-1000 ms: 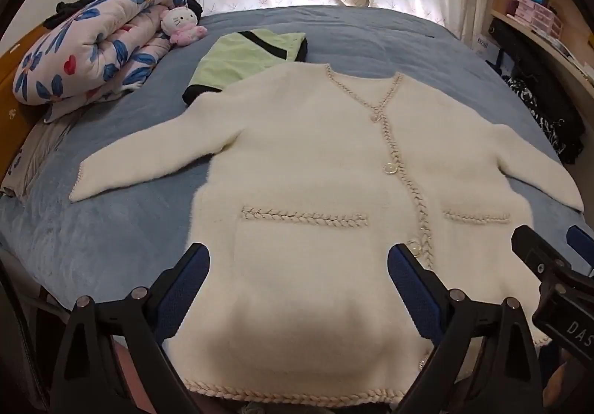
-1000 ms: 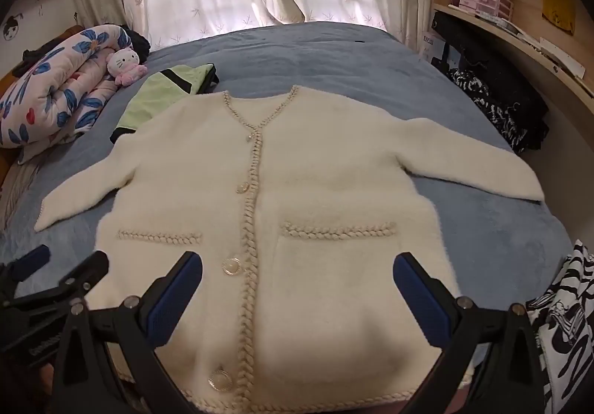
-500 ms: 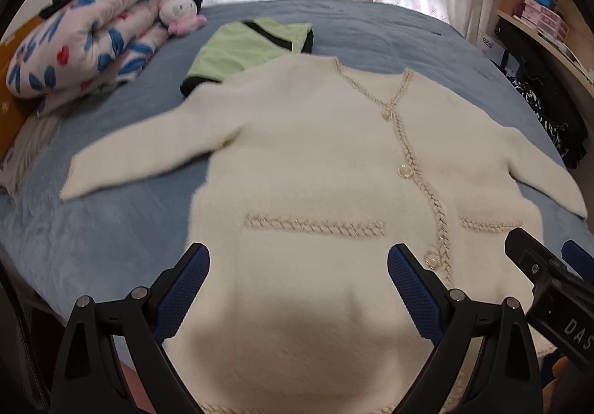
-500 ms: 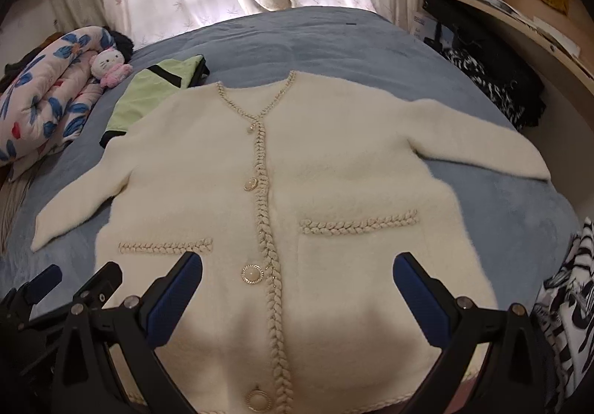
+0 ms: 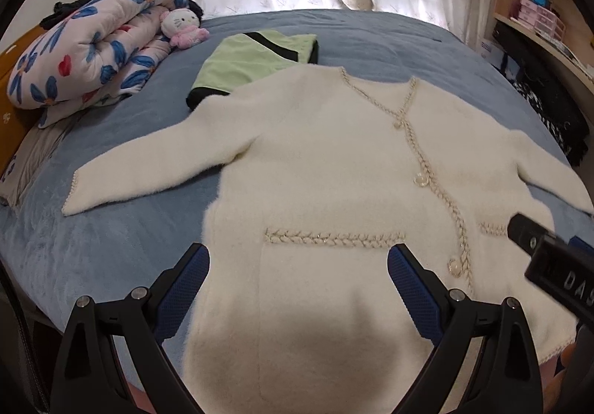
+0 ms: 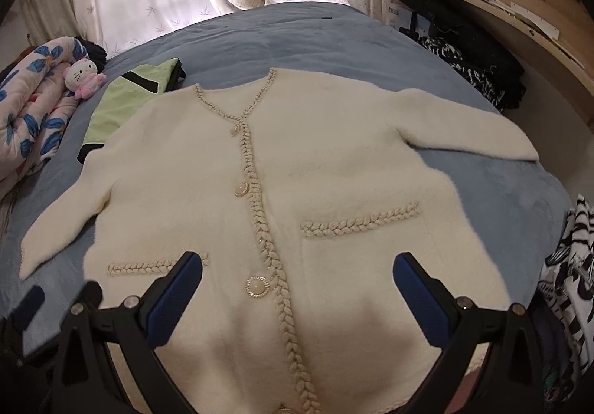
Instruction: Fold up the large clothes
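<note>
A cream fluffy cardigan (image 5: 326, 161) with braided trim and pearl buttons lies flat, front up, on the blue bed, sleeves spread out to both sides. It also shows in the right wrist view (image 6: 334, 169). My left gripper (image 5: 297, 265) is open and empty, hovering over the cardigan's lower left front by the pocket. My right gripper (image 6: 297, 273) is open and empty over the lower middle, near a button. The right gripper's tip shows at the right edge of the left wrist view (image 5: 549, 250).
A folded green garment (image 5: 256, 58) lies just beyond the cardigan's left shoulder. A rolled floral quilt (image 5: 85, 50) and a plush toy (image 5: 182, 28) sit far left. Dark clothes (image 6: 471, 54) and a wooden shelf (image 6: 501, 13) stand at right. A zebra-print cloth (image 6: 568, 276) hangs at the bed's right edge.
Both grippers have moved forward and lower over the cardigan's hem area; the cardigan looms larger. The garment itself has not moved.
</note>
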The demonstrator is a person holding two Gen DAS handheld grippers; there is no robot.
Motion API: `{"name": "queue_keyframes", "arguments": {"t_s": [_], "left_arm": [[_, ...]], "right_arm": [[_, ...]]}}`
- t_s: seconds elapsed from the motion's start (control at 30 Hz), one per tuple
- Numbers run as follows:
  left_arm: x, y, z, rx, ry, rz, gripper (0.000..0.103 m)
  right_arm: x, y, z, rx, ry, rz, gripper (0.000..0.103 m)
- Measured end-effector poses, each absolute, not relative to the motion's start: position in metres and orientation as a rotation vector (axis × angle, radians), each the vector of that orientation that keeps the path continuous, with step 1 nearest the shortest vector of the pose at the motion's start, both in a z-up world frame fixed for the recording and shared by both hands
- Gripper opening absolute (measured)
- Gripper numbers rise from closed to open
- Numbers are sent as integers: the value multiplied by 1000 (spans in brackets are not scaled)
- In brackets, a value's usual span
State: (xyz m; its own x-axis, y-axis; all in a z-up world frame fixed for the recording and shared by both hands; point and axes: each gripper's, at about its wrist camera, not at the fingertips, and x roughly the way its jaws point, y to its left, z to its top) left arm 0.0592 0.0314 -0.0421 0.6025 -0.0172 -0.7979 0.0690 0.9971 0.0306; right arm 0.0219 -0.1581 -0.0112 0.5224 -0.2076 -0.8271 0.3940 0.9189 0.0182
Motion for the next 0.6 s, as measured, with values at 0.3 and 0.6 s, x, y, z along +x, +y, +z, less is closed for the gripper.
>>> {"name": "queue_keyframes", "arguments": {"t_s": [0.3,0.6], "left_arm": [[65,45,-51,55,926,-43,96],[66,45,-50,60,906,-31,96]], "right_arm": [[26,-148,-17,184,974,-396,103],[30,-149,-18,189,966,-386,103]]}}
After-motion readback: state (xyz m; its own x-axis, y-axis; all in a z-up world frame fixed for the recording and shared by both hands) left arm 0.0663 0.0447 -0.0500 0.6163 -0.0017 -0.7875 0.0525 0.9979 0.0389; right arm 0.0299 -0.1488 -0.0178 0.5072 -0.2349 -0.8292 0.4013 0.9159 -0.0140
